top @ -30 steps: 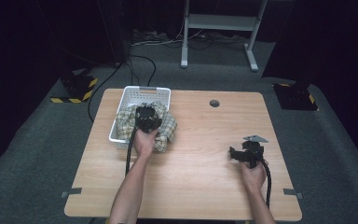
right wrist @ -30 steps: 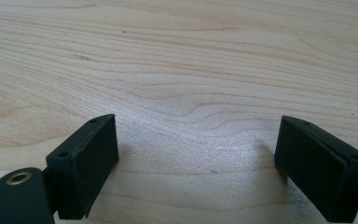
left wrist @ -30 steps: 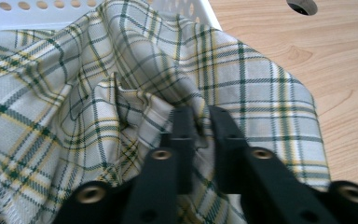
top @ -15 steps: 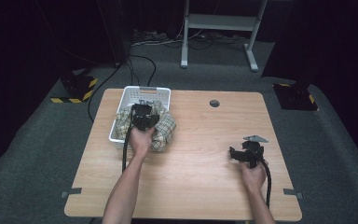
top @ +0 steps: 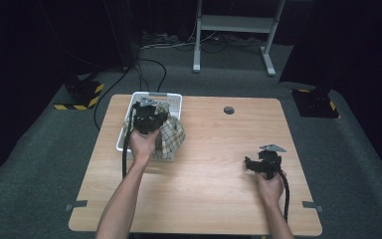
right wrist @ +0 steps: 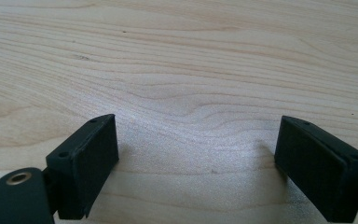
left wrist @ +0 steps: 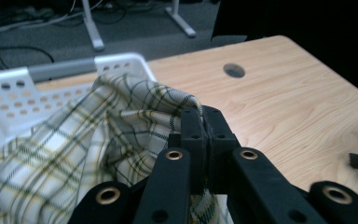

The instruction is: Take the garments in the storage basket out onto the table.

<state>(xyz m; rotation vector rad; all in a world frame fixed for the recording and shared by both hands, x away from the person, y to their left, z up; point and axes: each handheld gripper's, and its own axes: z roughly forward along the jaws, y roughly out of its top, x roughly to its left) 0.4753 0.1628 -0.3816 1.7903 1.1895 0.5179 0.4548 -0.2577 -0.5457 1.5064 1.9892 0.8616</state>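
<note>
So the plaid cloth (left wrist: 121, 126) is soft, light and floppy, draped over the white basket (left wrist: 9, 100) rim. Left gripper (left wrist: 204, 122) fingers are pinched together on a fold; grabbing an edge looks best. Right gripper (right wrist: 200, 163) fingers sit apart over the bench (right wrist: 177, 60).

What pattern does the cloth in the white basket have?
The cloth has a plaid check, cream with dark green and yellow lines. It shows best in the left gripper view.

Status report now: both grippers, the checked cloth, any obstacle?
Left gripper shut on checked cloth, cloth partly over white basket. Right gripper open above bare table. No obstacle seen.
</note>
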